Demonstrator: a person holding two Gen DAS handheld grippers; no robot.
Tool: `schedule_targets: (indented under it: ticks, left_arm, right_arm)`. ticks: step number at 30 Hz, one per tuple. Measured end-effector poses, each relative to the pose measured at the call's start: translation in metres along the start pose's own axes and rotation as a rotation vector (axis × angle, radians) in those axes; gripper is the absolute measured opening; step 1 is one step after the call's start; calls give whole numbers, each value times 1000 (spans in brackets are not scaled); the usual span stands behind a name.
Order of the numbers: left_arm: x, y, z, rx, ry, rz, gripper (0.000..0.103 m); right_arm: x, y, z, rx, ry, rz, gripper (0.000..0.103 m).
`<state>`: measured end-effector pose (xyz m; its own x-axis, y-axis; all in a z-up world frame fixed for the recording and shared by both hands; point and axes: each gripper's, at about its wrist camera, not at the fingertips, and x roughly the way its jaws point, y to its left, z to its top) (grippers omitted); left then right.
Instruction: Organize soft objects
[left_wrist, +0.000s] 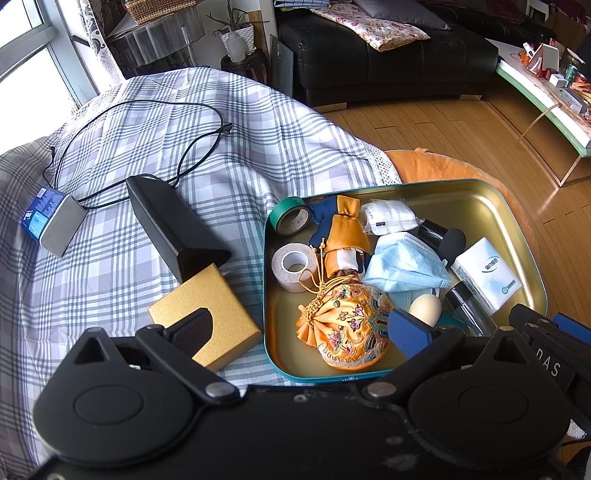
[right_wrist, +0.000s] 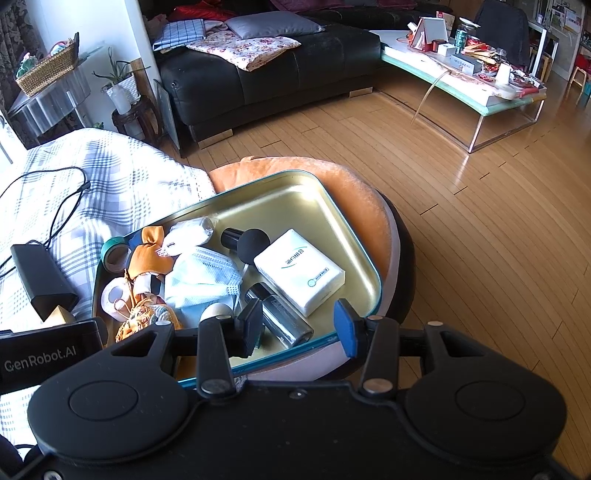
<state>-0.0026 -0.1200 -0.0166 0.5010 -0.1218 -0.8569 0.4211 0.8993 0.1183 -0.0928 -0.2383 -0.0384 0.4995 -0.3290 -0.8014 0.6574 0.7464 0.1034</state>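
Hovering with both grippers spread and empty, I risk snagging the embroidered pouch (left_wrist: 347, 328) cord, spilling the tray (left_wrist: 480, 195).

Both cameras sit just behind their own fingers, looking forward and down, close above the tin tray (left_wrist: 495, 192) (right_wrist: 295, 181). The left view centres left of it, over the checked cloth (left_wrist: 229, 122); the right view perhaps further right, over wooden floor (right_wrist: 480, 221).

Pouch (left_wrist: 347, 328) in tray (left_wrist: 480, 199) — box (left_wrist: 207, 317) left.
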Motion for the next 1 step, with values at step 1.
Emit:
schedule_targets:
  ticks: [1]
  left_arm:
    - [0,0,0,0,0,1,102]
  right_arm:
    - [1,0,0,-1,1,1,45]
